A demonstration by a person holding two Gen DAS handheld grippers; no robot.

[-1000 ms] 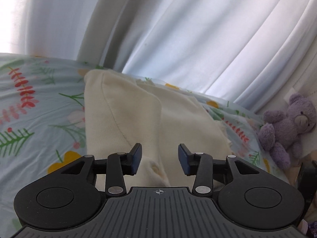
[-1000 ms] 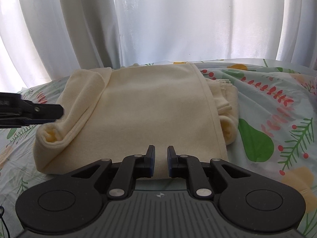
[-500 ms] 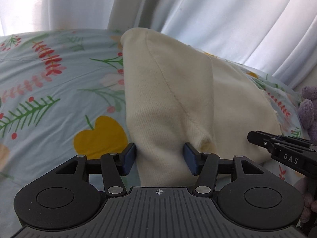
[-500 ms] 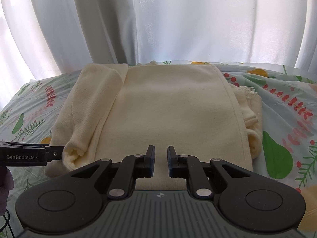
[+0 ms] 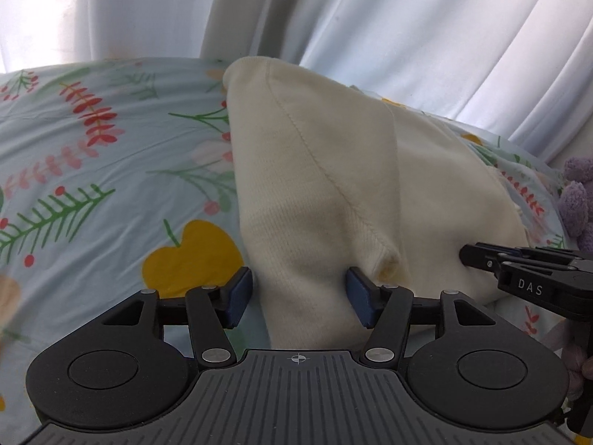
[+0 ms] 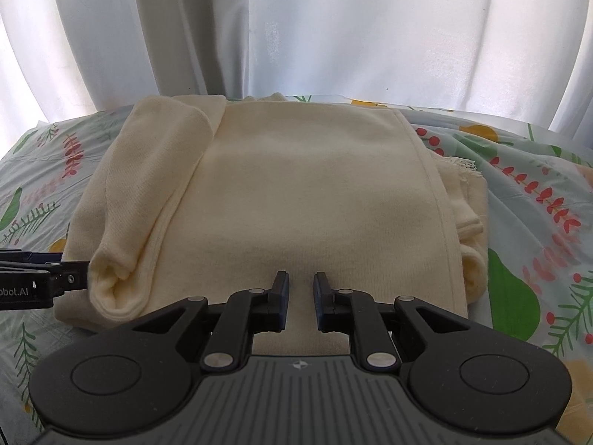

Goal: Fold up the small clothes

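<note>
A cream knit garment (image 6: 315, 193) lies folded on the floral bed sheet (image 6: 537, 204), its sleeve (image 6: 148, 204) laid along the left side. In the left wrist view the sleeve's near end (image 5: 304, 252) sits between the pads of my left gripper (image 5: 300, 293), whose jaws are opening and do not squeeze it. That gripper's tip (image 6: 83, 272) shows beside the cuff in the right wrist view. My right gripper (image 6: 301, 289) hovers over the garment's near hem, almost shut with a thin slit and no cloth in it. Its tip (image 5: 467, 256) shows at the right.
White curtains (image 6: 296, 37) hang right behind the bed. A purple plush toy (image 5: 578, 200) sits at the bed's right edge in the left wrist view. Bare sheet (image 5: 92, 185) spreads on both sides of the garment.
My left gripper dipped down to the sleeve's near end and its jaws spread wider around it. My right gripper slid sideways, so the garment now looks centred in its view.
</note>
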